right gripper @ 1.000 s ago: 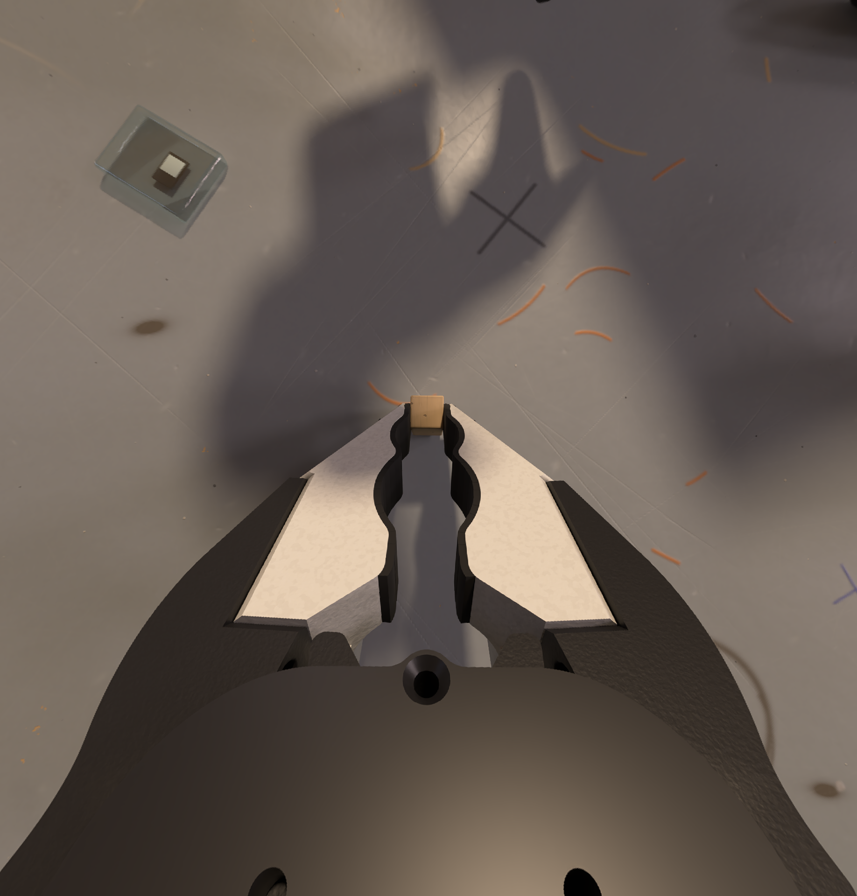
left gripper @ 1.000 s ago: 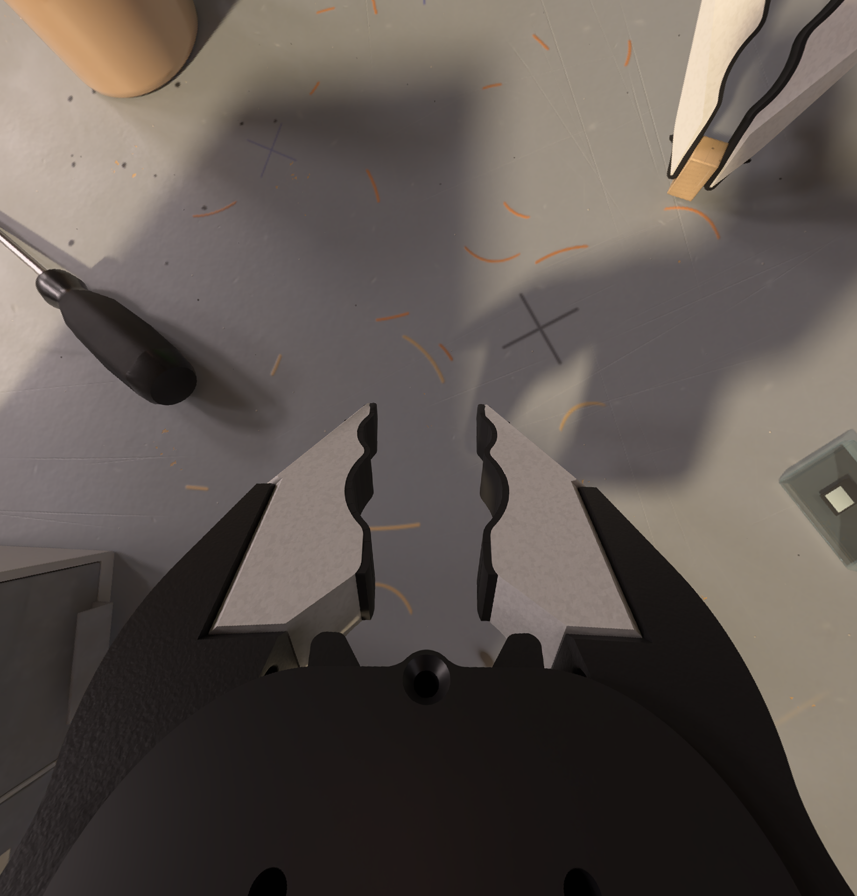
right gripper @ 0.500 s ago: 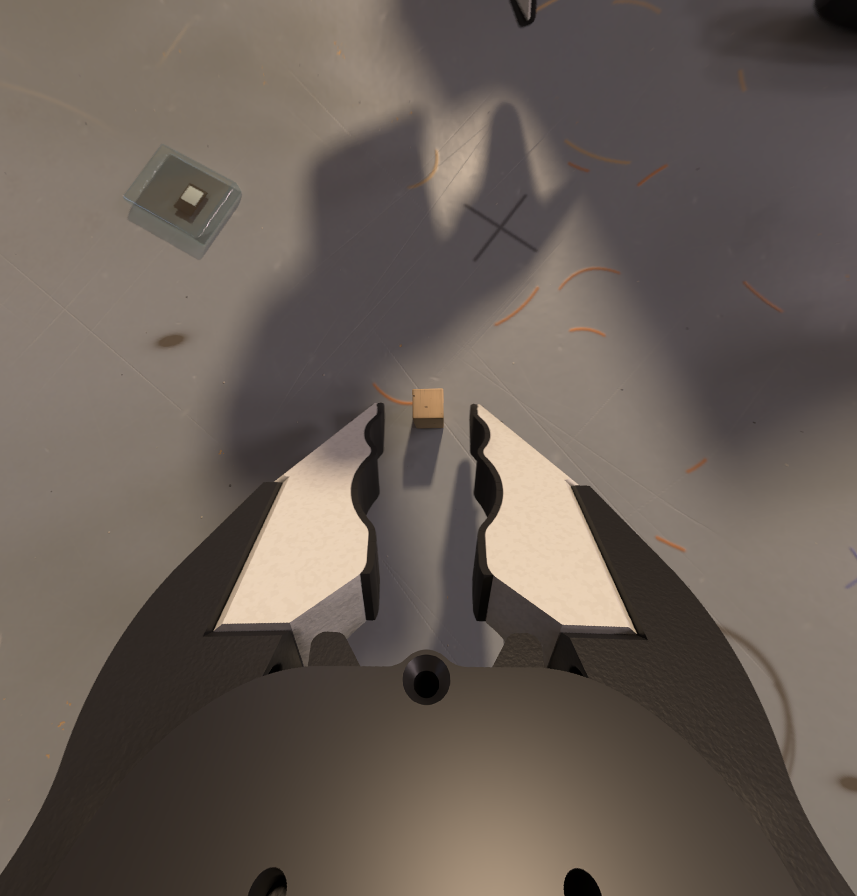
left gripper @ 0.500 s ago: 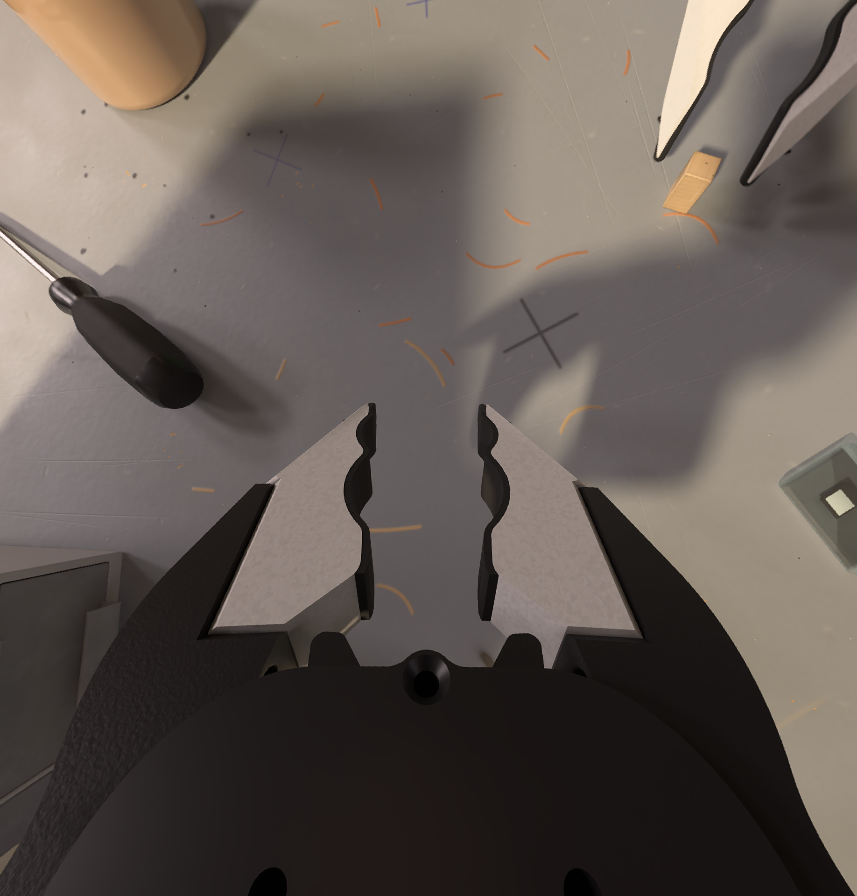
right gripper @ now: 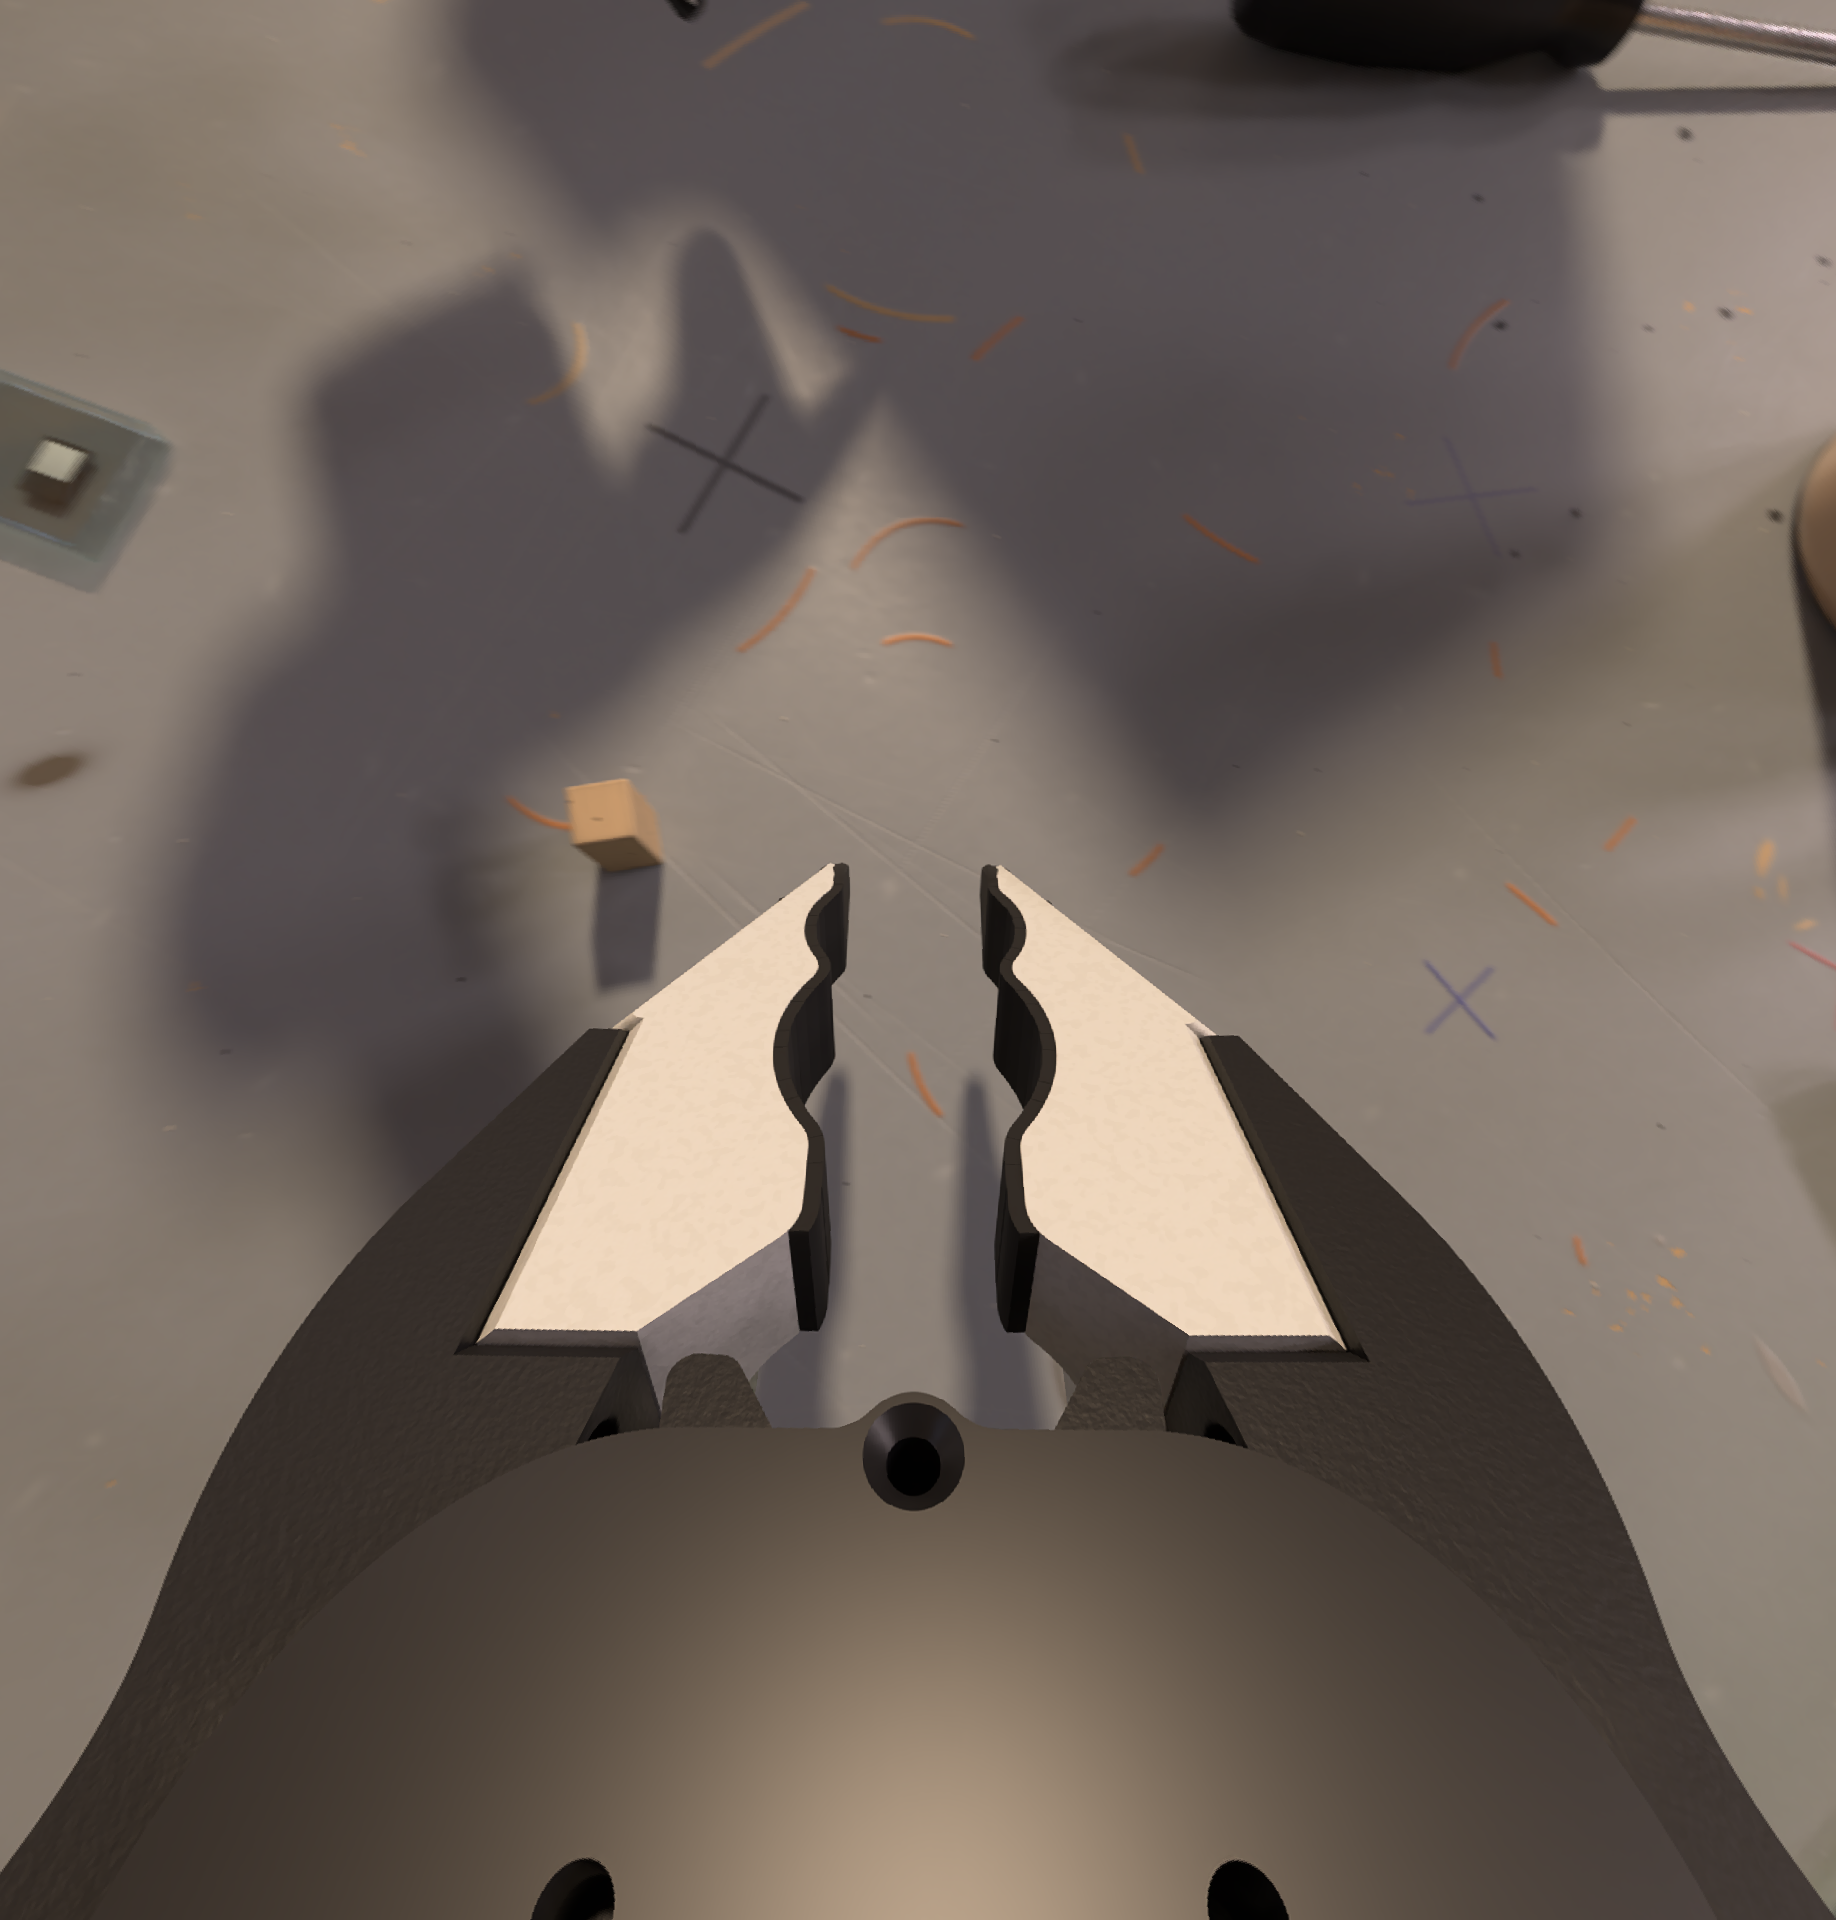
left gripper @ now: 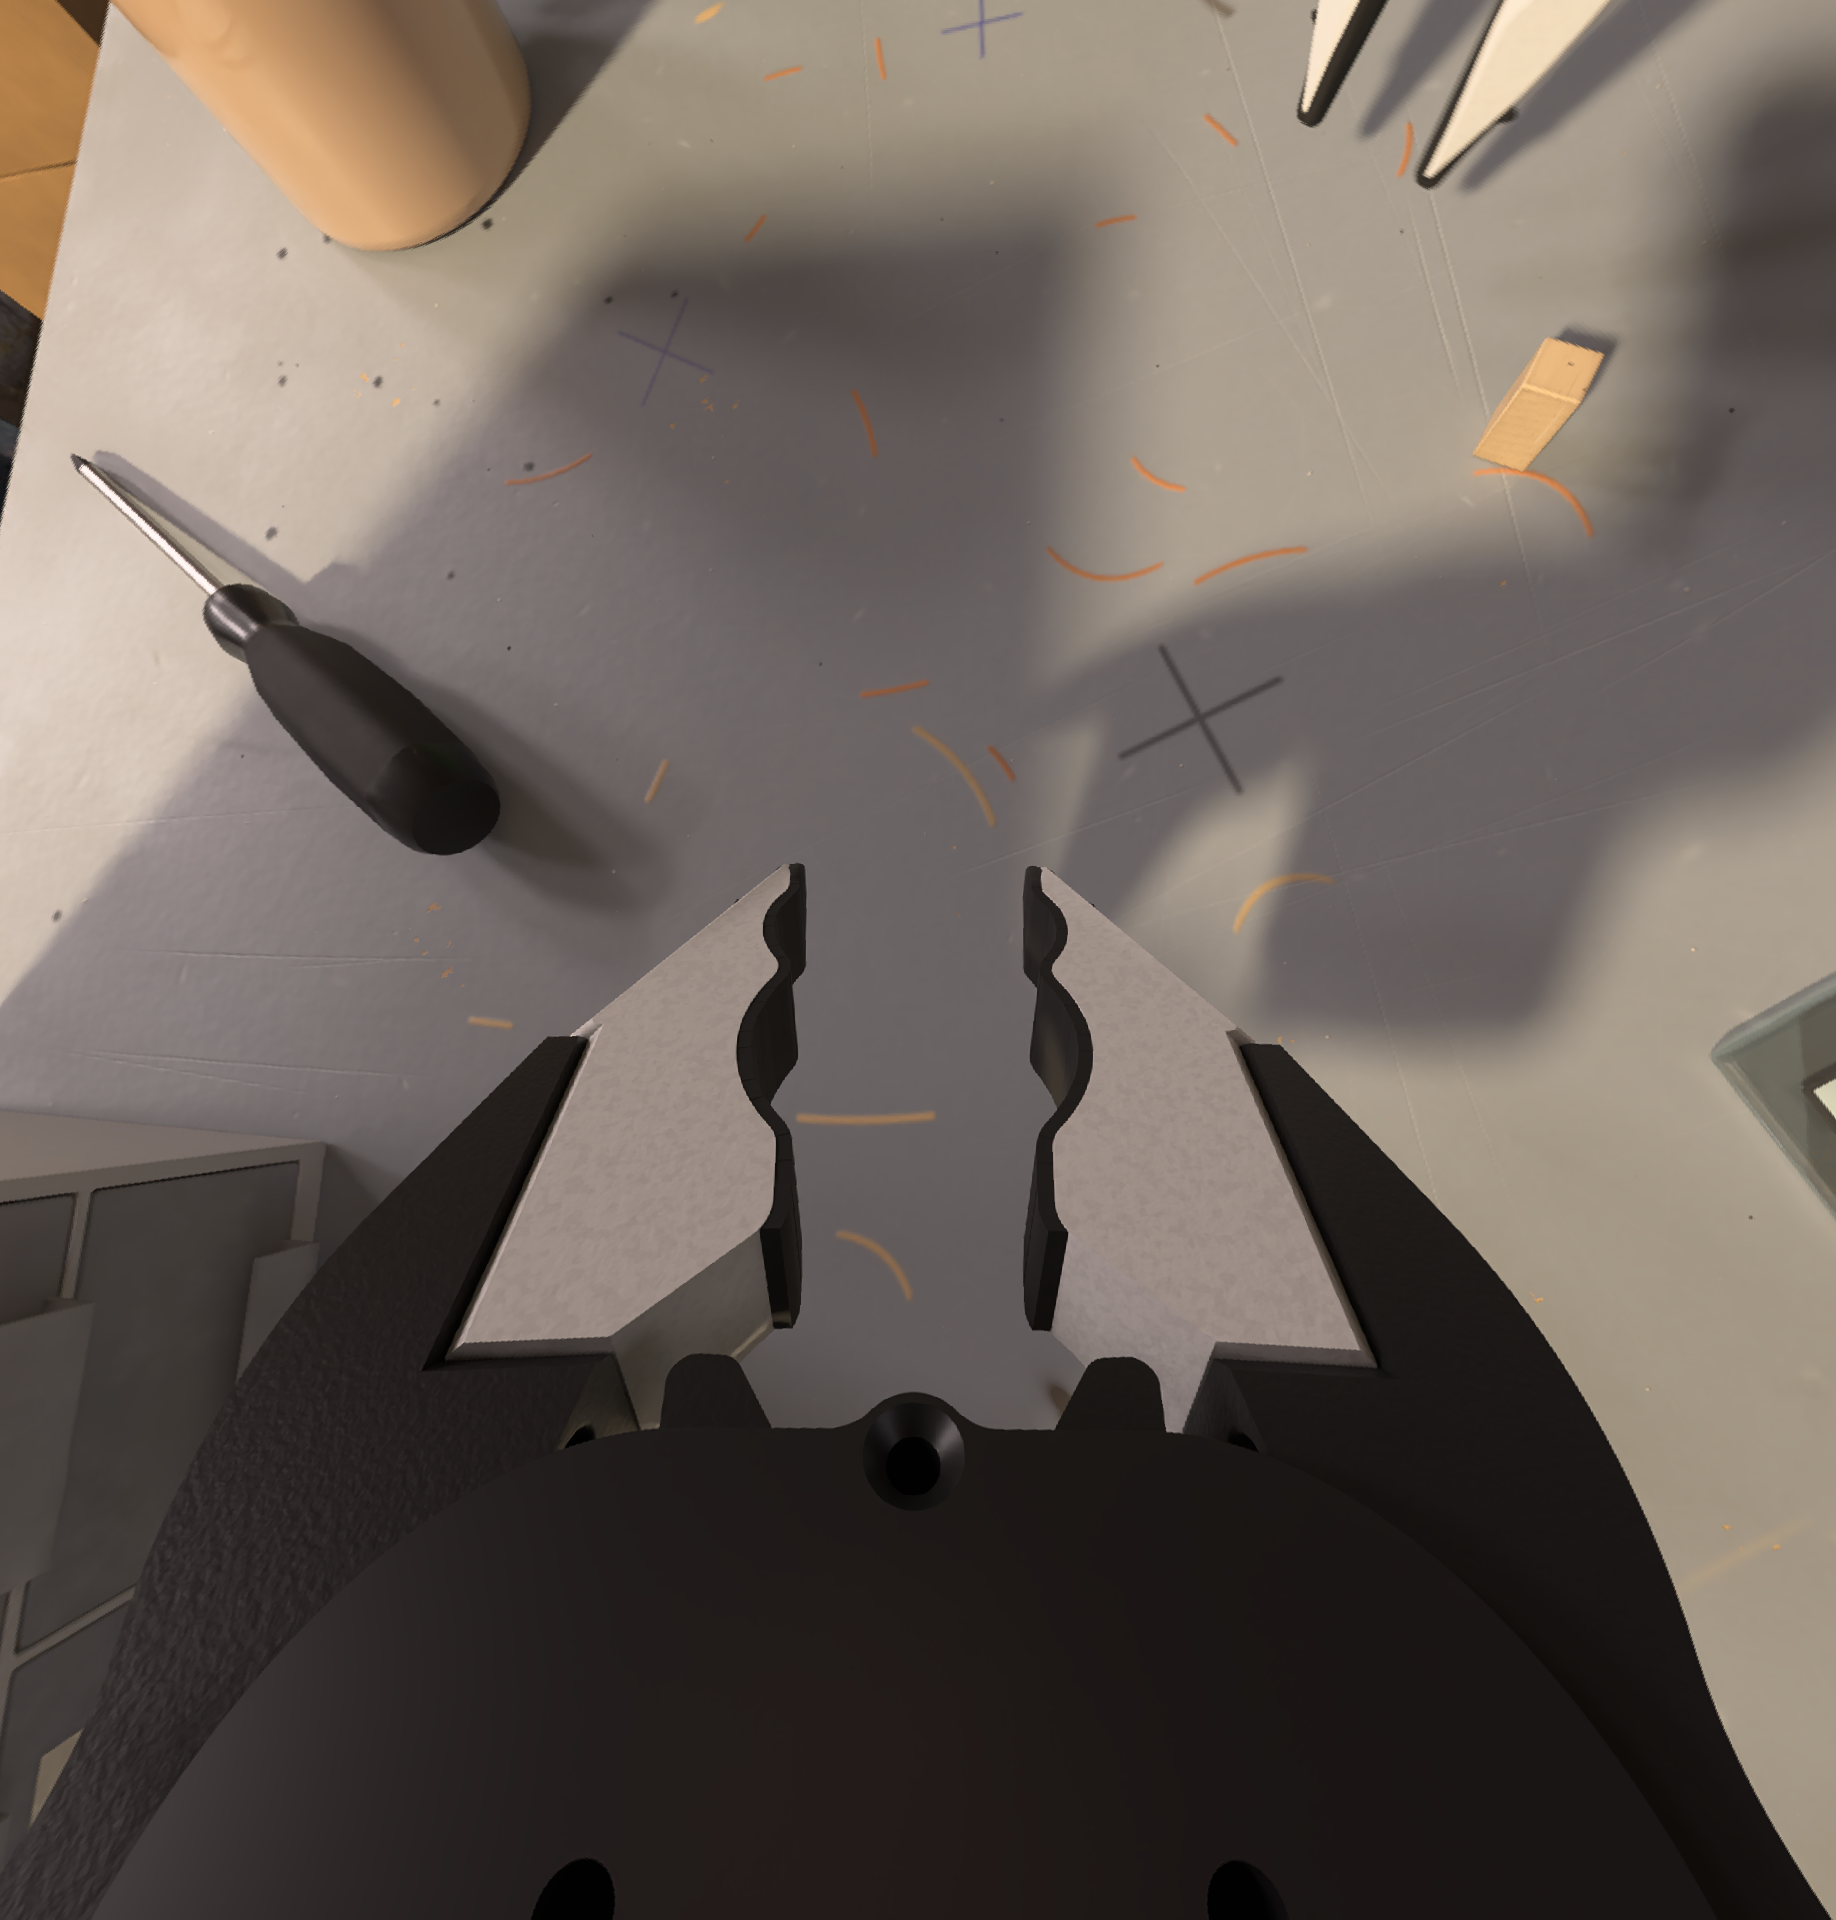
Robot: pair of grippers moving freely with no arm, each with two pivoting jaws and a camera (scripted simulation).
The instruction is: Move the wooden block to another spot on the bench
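Note:
The small wooden block [right gripper: 610, 823] stands free on the grey bench, to the left of and just beyond my right gripper's fingertips. It also shows in the left wrist view [left gripper: 1537, 416] at the upper right. My right gripper [right gripper: 912, 881] is open and empty, above the bench. Its pale fingertips [left gripper: 1454, 114] show at the top right of the left wrist view, apart from the block. My left gripper [left gripper: 914, 883] is open and empty over the bench.
A black-handled screwdriver [left gripper: 353, 717] lies at the left; it also shows in the right wrist view [right gripper: 1413, 31]. A tan cylinder [left gripper: 353, 114] stands at the far left. A clear case [left gripper: 1818, 1101] [right gripper: 46, 473] holds a small cube. A grey organiser [left gripper: 114, 1351] sits lower left. A dark cross mark [left gripper: 1200, 717] is near the middle.
My right gripper opened and let go of the block, then rose and shifted right. The block now stands on the bench to its left. The left gripper barely moved.

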